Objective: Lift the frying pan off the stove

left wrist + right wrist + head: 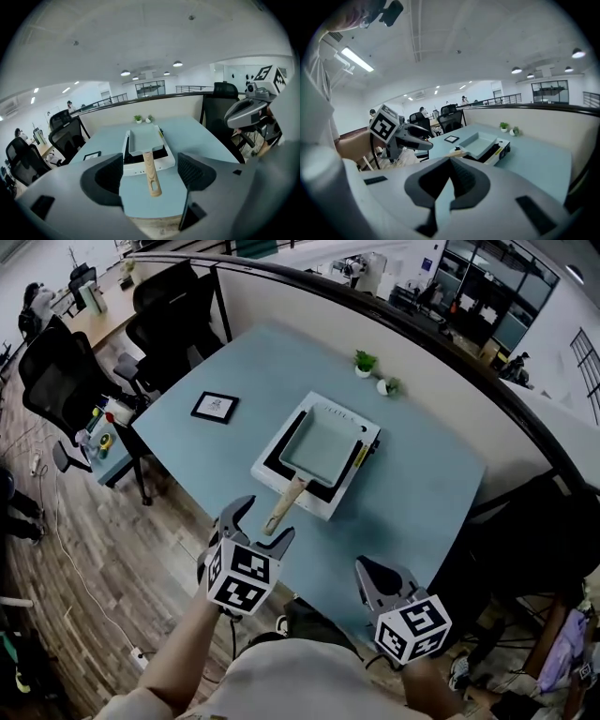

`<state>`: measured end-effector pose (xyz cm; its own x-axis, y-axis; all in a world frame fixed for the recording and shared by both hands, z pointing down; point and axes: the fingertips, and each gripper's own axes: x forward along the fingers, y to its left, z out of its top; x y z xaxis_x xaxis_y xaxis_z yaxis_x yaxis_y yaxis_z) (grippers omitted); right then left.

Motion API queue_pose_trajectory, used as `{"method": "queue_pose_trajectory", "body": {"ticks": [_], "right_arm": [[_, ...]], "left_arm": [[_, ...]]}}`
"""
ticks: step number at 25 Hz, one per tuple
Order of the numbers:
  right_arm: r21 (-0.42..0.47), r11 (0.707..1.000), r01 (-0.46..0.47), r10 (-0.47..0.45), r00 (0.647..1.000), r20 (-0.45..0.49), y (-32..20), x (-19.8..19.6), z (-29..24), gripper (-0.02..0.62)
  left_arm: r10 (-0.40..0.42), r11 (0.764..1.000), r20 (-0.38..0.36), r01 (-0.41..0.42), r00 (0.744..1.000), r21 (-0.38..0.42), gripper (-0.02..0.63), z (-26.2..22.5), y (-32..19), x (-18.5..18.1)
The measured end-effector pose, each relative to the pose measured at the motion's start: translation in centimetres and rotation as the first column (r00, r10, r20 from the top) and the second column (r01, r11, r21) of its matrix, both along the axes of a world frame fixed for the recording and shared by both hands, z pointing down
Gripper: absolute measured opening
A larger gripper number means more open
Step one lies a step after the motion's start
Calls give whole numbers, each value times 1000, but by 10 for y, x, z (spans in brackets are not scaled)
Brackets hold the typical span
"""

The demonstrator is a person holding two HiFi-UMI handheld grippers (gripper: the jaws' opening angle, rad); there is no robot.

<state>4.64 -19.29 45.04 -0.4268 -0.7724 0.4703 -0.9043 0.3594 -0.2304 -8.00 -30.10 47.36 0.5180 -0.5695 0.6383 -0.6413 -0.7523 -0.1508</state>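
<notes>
Grippers low at the near table edge, pan on the stove

Left gripper [261,521] hangs with its jaws spread wide and empty. The pan's wooden handle [286,501] lies just ahead between them, untouched. Right gripper [378,570], at its 4 o'clock, has its jaws pressed together on nothing. The frying pan [323,442] sits on the white stove [315,506] at 1 o'clock, mid pale-blue table [422,484]. Small plants [365,362] stand at 12, office chairs [167,306] at 10.

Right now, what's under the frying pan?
The frying pan sits on the white stove, whose black top shows along the pan's edges. The cooktop directly beneath the pan is covered, so nothing there can be read.
</notes>
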Motion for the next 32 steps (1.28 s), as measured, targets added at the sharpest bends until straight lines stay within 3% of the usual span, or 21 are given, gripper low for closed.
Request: {"method": "queue_pose_trajectory", "body": {"ticks": [6, 15, 19, 24, 29, 32], "right_arm": [[-48, 999, -20, 22, 999, 33, -35, 14, 25, 5], [-105, 994, -8, 12, 999, 38, -70, 43, 60, 5], [-114, 993, 2, 1, 1000, 18, -78, 52, 73, 5], [-138, 989, -45, 53, 997, 57, -80, 52, 86, 5], [-167, 983, -70, 82, 994, 66, -82, 46, 104, 5], [-179, 980, -89, 101, 993, 63, -84, 41, 112, 5]], "left_arm": [[55, 992, 51, -49, 997, -116, 351, 41, -38, 28], [88, 953, 127, -46, 988, -300, 356, 96, -70, 56], [108, 937, 173, -42, 979, -347, 356, 116, -75, 62], [156, 909, 181, -69, 971, -412, 327, 141, -76, 71], [152, 911, 213, -52, 965, -410, 275, 158, -86, 63], [166, 896, 184, -70, 969, -438, 260, 167, -86, 62]]}}
